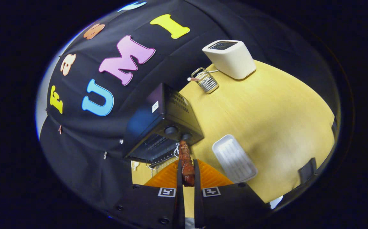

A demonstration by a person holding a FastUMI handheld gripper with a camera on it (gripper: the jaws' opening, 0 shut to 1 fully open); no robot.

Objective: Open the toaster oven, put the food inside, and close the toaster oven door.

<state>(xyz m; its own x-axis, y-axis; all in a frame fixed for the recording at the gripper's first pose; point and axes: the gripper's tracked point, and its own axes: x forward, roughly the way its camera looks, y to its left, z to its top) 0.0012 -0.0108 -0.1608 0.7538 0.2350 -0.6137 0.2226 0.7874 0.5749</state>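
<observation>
Holding: the gripper point(187, 178) has its two dark fingers point(179, 184) clenched on the food point(186, 165), a reddish-brown strip of meat-like food that stands up between them and pokes out past their tips.
Food position: lifted off the table, its far end just in front of the toaster oven's knob side; not inside yet.
Orange mat point(168, 178): lies under and just beyond the fingers, ribbed, partly hidden by them.
White tray point(235, 159): sits on the table just to the side of the mat, with nothing on it; by my reading the food came from around here, though I cannot be sure.
Toaster oven point(161, 127): black, just ahead of the fingertips, seen at a tilt; its door point(149, 152) looks dropped open, with the rack and cavity showing, so the opening step appears done.
Table point(266, 111): pale wood, bare across its middle.
Wire rack point(207, 81): small, near the far edge, well apart from the oven.
White toaster point(230, 58): farthest, beside the wire rack, not part of this job.
Progress: roughly midway, judged from how things lie.
Left to do: carry the food into the cavity, let go, shut the door.
</observation>
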